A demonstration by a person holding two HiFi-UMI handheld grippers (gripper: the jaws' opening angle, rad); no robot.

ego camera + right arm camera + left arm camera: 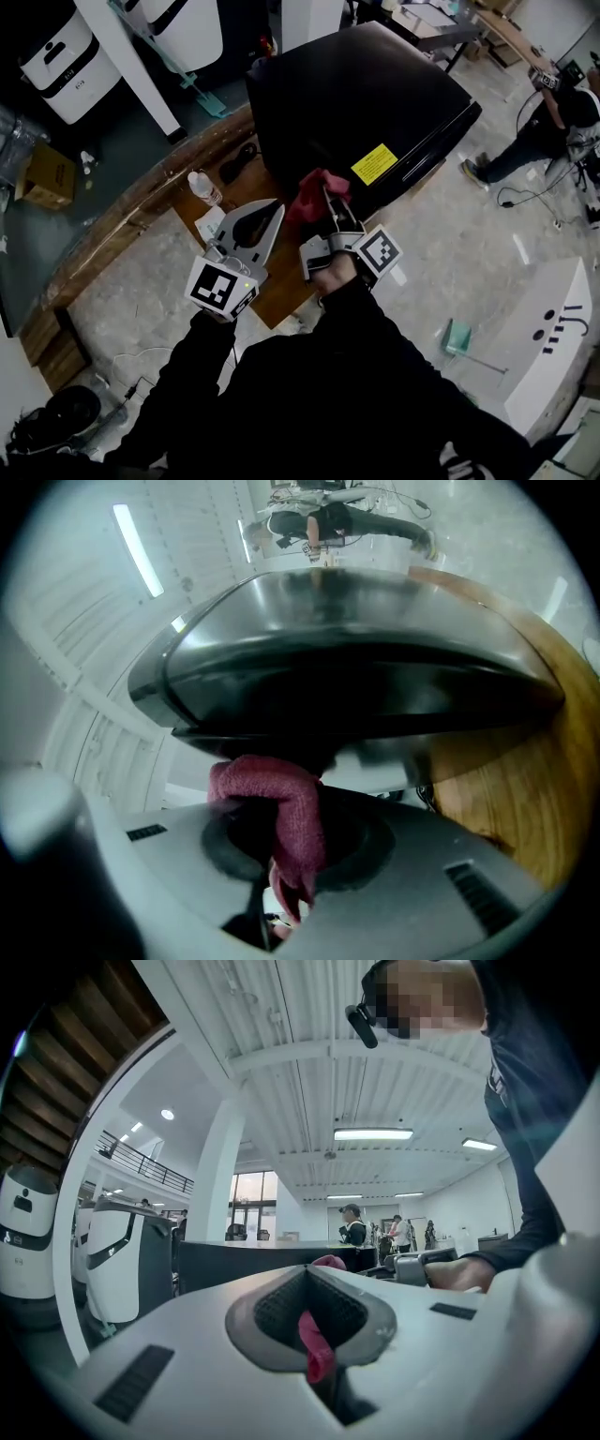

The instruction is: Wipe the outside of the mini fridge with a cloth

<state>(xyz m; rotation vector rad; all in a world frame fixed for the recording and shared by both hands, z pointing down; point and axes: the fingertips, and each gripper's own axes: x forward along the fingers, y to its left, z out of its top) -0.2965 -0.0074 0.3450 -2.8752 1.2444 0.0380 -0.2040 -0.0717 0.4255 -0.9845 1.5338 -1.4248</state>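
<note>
Black sleeves (366,314) are worn; beyond them, the pale grey left gripper (266,220) and right gripper (330,201) are fitted with black-and-white marker cubes (222,286).

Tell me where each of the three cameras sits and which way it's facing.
Head view: on the person's head, steeply down onto mini fridge and table; sleeves, left gripper, right gripper show.
Left gripper view: on the left gripper, upward across the hall; shut jaws pinch a red strip, person's torso at right.
Right gripper view: on the right gripper, facing the fridge; jaws shut on the cloth.
Shared: head and right gripper views both show fridge and cloth.
</note>
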